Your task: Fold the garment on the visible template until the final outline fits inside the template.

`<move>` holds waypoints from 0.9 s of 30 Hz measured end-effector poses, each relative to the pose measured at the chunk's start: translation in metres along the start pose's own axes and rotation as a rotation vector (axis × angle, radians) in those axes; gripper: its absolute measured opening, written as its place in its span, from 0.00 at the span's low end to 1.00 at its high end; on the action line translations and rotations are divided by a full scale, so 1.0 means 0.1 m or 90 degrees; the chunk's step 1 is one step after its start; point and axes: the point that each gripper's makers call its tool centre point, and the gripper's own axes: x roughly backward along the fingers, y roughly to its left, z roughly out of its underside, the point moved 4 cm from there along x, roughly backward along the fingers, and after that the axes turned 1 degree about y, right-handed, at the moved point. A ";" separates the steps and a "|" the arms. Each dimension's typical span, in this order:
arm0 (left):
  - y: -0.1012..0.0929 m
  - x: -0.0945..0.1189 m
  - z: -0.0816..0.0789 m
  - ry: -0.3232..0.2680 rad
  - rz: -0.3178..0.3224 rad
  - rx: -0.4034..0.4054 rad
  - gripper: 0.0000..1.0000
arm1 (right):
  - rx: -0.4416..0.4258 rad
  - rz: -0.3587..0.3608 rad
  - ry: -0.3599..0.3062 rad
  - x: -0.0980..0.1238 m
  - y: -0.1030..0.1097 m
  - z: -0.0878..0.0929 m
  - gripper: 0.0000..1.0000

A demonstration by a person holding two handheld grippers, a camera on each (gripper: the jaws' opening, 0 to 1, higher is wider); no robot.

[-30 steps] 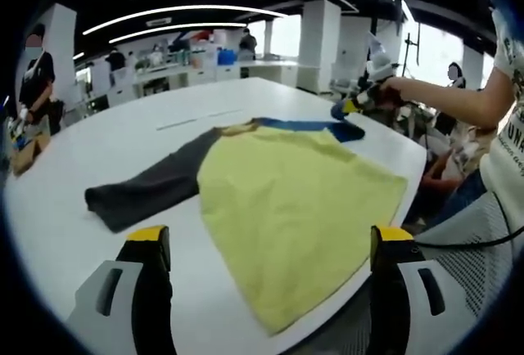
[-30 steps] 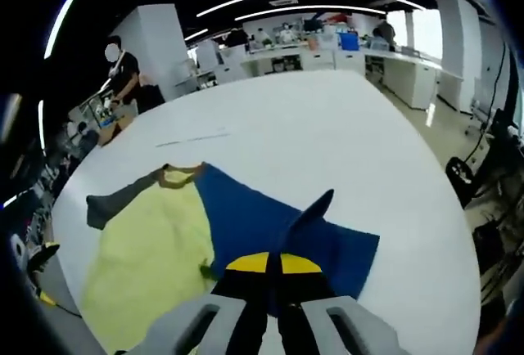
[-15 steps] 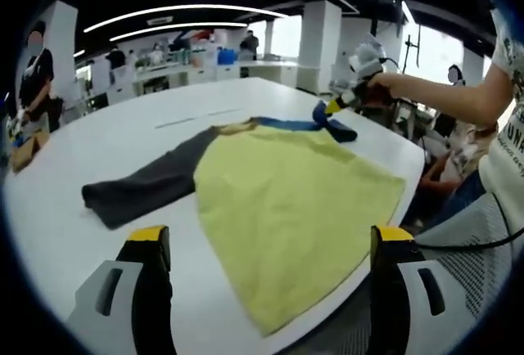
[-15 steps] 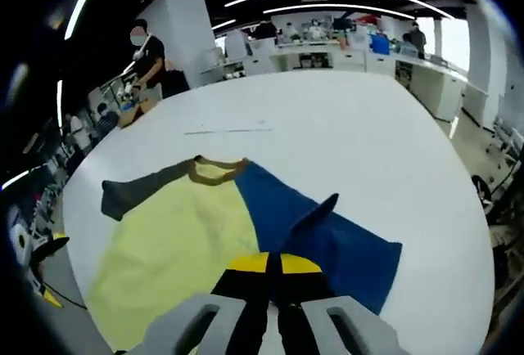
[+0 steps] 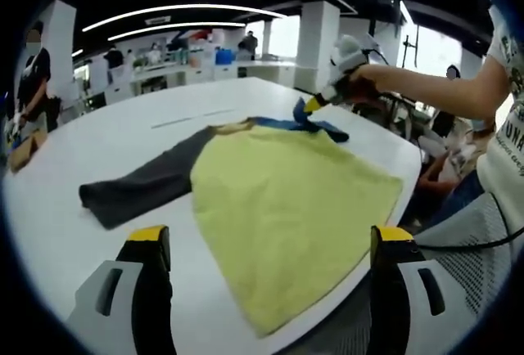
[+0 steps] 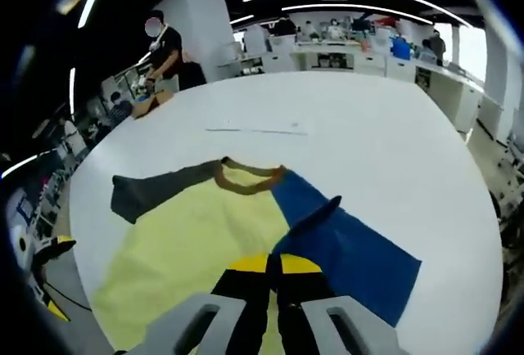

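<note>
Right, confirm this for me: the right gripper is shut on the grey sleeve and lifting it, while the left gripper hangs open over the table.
Not quite. The right gripper is shut on the blue sleeve, not the grey sleeve, which lies flat on the table, as the right gripper view shows. The rest holds: the left gripper hangs open.

A shirt with a yellow body is spread on the white table, its grey sleeve lying flat. The blue sleeve is pinched between the closed jaws of the right gripper and lifted into a peak.
</note>
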 end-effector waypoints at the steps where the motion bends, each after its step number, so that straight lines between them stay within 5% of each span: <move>1: 0.01 0.00 0.01 0.000 0.000 0.000 0.99 | 0.002 -0.002 0.002 -0.02 0.03 -0.01 0.00; 27: 0.04 0.01 0.05 -0.002 -0.012 0.010 0.97 | 0.063 -0.048 0.019 -0.37 0.61 -0.42 0.00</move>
